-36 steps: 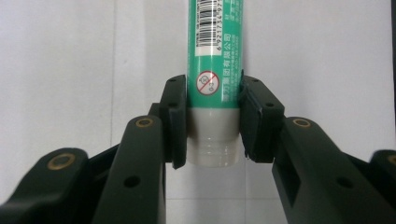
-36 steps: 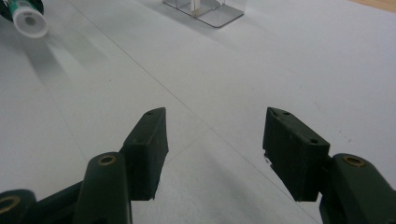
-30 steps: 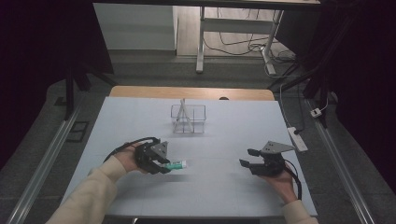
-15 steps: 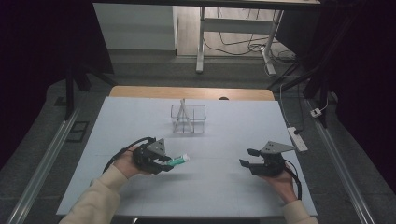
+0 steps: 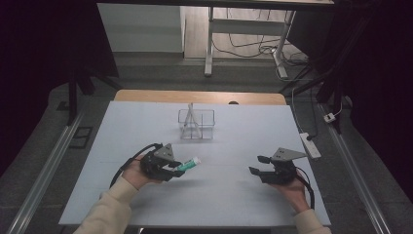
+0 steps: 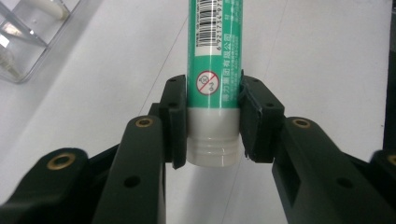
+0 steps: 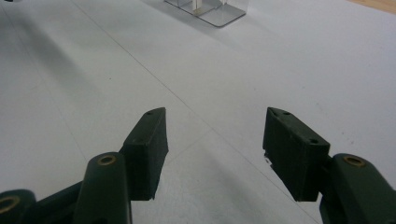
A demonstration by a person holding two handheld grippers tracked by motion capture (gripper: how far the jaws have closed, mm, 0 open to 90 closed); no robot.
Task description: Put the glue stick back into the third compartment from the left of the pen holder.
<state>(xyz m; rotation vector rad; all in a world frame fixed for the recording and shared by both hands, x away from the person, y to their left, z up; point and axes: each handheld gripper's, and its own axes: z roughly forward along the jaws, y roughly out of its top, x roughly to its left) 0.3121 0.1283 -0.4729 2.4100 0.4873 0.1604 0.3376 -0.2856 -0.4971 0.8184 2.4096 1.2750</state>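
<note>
The left tool (image 6: 212, 123) is closed on the white cap end of a green plastic tube (image 6: 214, 56), held above the tabletop (image 5: 224, 195), near the clear plastic organiser box (image 5: 196, 124). The right tool (image 7: 215, 151) is wide open, empty. Carrying step; next, probably lowering the tube into that box.

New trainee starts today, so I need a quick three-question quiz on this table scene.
1. True or false: the left gripper is shut on the green tube.
2. The right gripper is: A) open with nothing between its jaws, B) shut on a tube, C) inside the clear box.
3. What stands at the far middle of the table?

Key: 1 true. 2 A. 3 the clear box, with a white stick leaning in it.
</note>
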